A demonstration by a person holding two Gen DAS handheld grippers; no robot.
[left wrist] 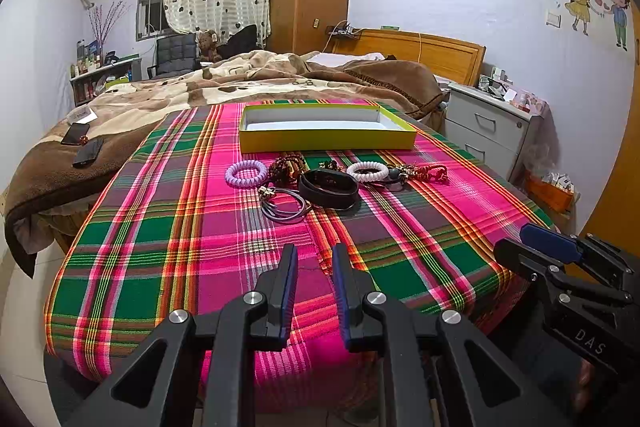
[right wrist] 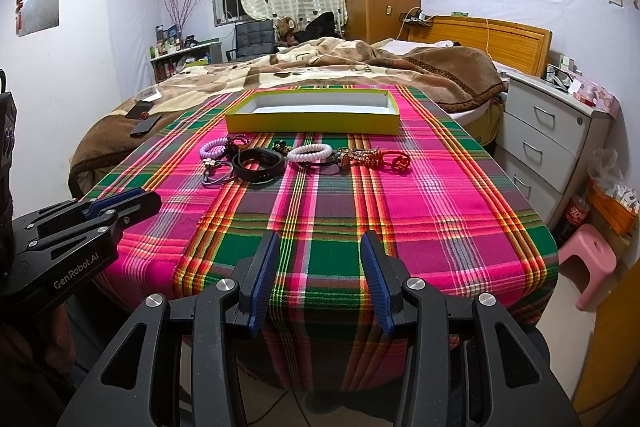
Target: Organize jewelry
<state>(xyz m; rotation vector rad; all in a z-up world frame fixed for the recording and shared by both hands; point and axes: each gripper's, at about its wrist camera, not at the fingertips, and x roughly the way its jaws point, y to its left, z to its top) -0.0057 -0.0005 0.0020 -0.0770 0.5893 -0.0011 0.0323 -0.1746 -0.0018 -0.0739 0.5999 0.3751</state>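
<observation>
On the plaid-covered worktop (right wrist: 440, 211) the jewelry lies in a loose row just in front of the shallow yellow box (right wrist: 312, 123): a purple coil band (left wrist: 246, 173), a black bracelet (left wrist: 329, 188), a white coil band (left wrist: 367, 171) and a red-and-gold charm (right wrist: 374, 157). The left tool (left wrist: 315, 285) and right tool (right wrist: 318, 275) hover near the worktop's front edge, well apart from the jewelry, each with jaws apart and nothing between them.
</observation>
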